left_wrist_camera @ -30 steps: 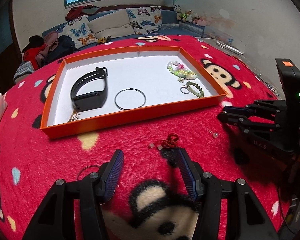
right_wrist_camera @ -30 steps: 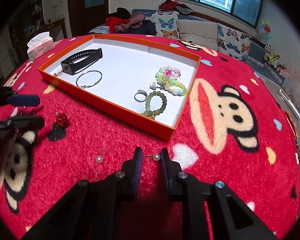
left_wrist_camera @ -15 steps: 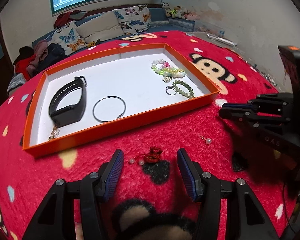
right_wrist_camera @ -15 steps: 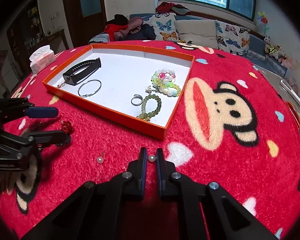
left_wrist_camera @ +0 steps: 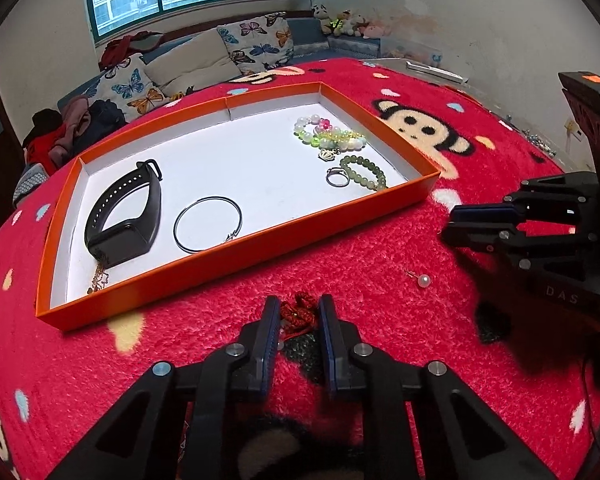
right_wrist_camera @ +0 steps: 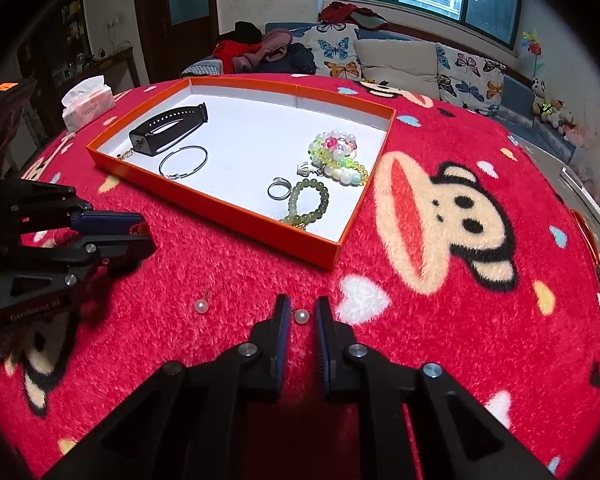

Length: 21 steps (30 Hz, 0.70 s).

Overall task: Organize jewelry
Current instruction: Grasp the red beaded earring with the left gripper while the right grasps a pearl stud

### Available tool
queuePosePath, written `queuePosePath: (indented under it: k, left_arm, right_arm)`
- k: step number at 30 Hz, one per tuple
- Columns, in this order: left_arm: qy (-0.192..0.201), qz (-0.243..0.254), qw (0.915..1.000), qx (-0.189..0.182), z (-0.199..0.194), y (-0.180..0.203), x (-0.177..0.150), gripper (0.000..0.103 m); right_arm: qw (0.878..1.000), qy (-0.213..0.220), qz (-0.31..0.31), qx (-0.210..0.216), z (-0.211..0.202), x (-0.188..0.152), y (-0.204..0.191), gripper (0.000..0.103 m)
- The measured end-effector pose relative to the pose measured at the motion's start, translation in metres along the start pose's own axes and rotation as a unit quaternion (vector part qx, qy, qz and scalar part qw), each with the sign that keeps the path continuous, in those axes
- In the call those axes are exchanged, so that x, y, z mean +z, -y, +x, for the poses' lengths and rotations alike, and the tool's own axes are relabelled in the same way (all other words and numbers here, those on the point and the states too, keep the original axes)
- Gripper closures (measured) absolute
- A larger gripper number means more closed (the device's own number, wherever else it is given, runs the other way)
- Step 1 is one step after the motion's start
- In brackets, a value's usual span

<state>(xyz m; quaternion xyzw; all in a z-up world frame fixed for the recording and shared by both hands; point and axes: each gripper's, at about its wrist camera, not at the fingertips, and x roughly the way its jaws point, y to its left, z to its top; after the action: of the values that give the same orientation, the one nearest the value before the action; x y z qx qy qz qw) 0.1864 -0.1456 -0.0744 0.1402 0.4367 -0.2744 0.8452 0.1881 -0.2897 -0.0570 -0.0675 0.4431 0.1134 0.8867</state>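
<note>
A small red knotted cord ornament (left_wrist_camera: 299,312) is bracketed by the narrowed left gripper (left_wrist_camera: 299,314), apparently gripped. A white pearl earring (right_wrist_camera: 301,316) lies between the narrowly parted fingers of the right gripper (right_wrist_camera: 301,320), untouched. Beyond both sits the orange-rimmed, white-floored cardboard tray (left_wrist_camera: 236,254).

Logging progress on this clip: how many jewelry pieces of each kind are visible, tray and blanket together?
Bead bracelets: 2
Bangle: 1
Ring: 1
Watch band: 1
Gold chain: 1
Pearl earrings: 2
Red knot piece: 1
Total: 9
</note>
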Motion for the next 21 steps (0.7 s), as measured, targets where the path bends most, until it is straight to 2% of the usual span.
queuePosePath:
  k: [17, 21]
  left_arm:
    - [0.005, -0.002, 1.0, -0.002, -0.0031, -0.0014, -0.0018, 0.084]
    - [0.005, -0.003, 1.0, -0.003, -0.003, -0.0015, -0.0016, 0.084]
  right_arm:
    - [1.0, -0.002, 0.001, 0.006, -0.0033, -0.0046, 0.0019, 0.083]
    - [1.0, -0.003, 0.005, -0.005, -0.0025, -0.0032, -0.002, 0.083]
